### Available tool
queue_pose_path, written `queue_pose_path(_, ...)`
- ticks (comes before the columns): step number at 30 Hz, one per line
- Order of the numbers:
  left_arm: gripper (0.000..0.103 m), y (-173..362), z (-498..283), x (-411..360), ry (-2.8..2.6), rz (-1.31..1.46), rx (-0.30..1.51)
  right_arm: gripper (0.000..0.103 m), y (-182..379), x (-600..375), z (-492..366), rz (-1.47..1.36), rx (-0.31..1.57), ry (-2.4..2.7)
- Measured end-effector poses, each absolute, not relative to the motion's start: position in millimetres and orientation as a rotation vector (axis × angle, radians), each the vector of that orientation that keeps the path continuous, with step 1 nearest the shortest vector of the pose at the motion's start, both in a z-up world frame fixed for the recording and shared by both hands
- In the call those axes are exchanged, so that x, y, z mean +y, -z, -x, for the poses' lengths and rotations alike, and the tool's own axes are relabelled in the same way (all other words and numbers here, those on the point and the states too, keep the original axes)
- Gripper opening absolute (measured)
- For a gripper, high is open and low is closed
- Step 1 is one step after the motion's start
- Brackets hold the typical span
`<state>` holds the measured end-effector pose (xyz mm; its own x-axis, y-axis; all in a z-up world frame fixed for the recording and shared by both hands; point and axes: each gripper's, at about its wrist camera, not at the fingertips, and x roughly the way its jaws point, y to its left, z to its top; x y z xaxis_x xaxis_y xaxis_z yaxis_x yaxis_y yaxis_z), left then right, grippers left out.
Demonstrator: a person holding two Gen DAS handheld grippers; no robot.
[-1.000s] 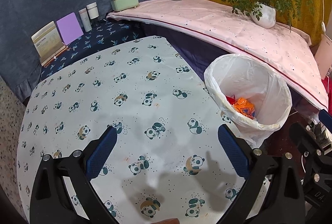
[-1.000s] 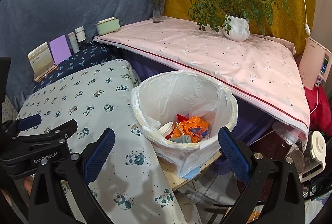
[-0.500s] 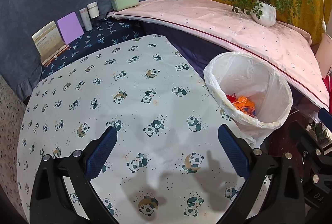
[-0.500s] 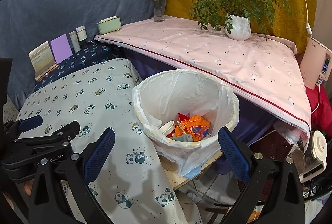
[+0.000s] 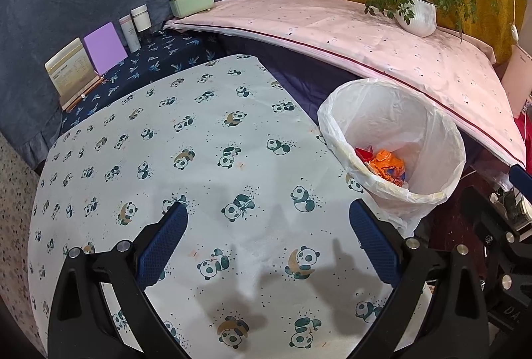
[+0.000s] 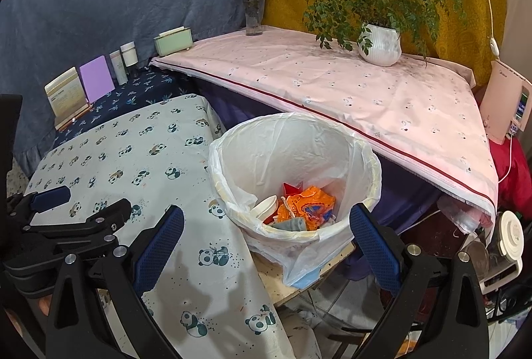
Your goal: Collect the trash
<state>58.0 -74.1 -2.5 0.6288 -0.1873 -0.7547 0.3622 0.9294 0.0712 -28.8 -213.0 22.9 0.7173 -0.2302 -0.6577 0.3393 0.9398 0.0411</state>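
Note:
A bin lined with a white plastic bag (image 5: 392, 112) (image 6: 292, 146) stands at the right edge of the panda-print table (image 5: 199, 159) (image 6: 133, 159). Inside it lie an orange wrapper (image 6: 307, 204) (image 5: 387, 164), a red scrap (image 6: 291, 187), a white cup (image 6: 266, 206) and a grey piece. My left gripper (image 5: 266, 236) hovers open over the bare tablecloth, left of the bin. My right gripper (image 6: 266, 236) is open with nothing between its fingers, just in front of the bin's near rim. The left gripper's black frame (image 6: 66, 219) shows at the left of the right wrist view.
Behind the bin a pink-clothed shelf (image 6: 332, 83) carries a potted plant (image 6: 379, 43), a flower vase (image 6: 254, 13) and a green box (image 6: 174, 41). Bottles (image 5: 134, 26), a purple card (image 5: 104, 48) and a calendar stand (image 5: 71, 73) sit on a dark blue surface. Appliances (image 6: 505, 239) crowd the lower right.
Both grippers have drifted back slightly, so the scene sits a little lower and farther in each view. Both stay open and hold nothing.

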Motion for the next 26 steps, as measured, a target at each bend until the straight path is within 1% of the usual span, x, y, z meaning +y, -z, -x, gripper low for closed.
queue_pose_path(26, 0.093, 8, -64, -93, 0.378, -0.254, 0.851, 0.096, -19, -231, 29, -0.182, 0.705, 0.349)
